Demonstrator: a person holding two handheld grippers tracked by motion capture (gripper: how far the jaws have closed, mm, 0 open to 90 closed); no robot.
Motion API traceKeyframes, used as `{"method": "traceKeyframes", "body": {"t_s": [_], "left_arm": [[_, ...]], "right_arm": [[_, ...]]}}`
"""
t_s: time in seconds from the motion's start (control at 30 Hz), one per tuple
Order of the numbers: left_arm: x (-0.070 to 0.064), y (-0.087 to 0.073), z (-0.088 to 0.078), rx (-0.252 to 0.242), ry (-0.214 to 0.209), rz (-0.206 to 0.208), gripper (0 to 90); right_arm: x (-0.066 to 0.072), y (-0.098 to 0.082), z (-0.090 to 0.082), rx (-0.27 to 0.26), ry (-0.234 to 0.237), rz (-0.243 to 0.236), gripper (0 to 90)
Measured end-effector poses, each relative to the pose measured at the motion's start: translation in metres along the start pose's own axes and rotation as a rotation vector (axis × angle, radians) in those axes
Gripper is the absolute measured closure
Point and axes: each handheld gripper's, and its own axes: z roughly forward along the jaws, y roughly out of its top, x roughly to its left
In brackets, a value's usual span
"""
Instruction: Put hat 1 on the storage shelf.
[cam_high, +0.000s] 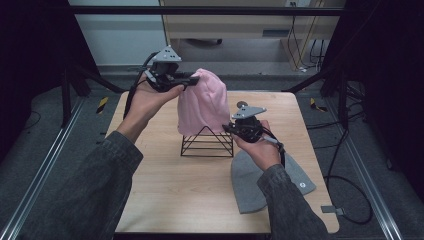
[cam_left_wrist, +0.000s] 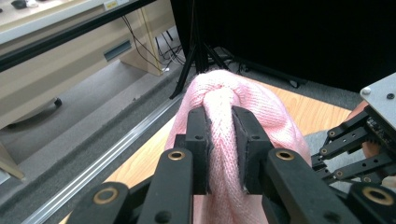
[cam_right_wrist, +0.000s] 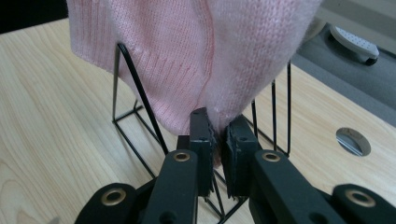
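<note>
A pink knit beanie (cam_high: 203, 105) hangs over a black wire pyramid stand (cam_high: 207, 143) at the middle of the wooden table. My left gripper (cam_high: 192, 79) is shut on a fold at the beanie's crown (cam_left_wrist: 219, 116), its jaws pinching the pink knit between them. My right gripper (cam_high: 231, 128) is shut on the beanie's lower hem (cam_right_wrist: 215, 122) at the stand's right side, just above the wire frame (cam_right_wrist: 135, 79). A grey beanie (cam_high: 250, 182) lies flat on the table under my right forearm.
The table (cam_high: 165, 175) has a round cable hole (cam_right_wrist: 353, 141) near its far right. Black tripod legs (cam_left_wrist: 191, 60) and dark curtains stand beyond the far edge. Cables (cam_high: 345, 190) trail on the floor at the right.
</note>
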Motion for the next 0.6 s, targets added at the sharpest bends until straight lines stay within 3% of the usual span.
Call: {"method": "traceKeyframes", "body": {"t_s": [0.23,0.6], "left_arm": [[-0.006,-0.008,0.01,0.006,-0.02,0.008,76.8],[-0.017,-0.022,0.02,0.031,-0.041,0.024,76.4]], "right_arm": [[0.0,-0.012,0.004,0.027,-0.024,-0.015,83.5],[0.001,-0.032,0.009,0.064,-0.021,-0.005,83.5]]}}
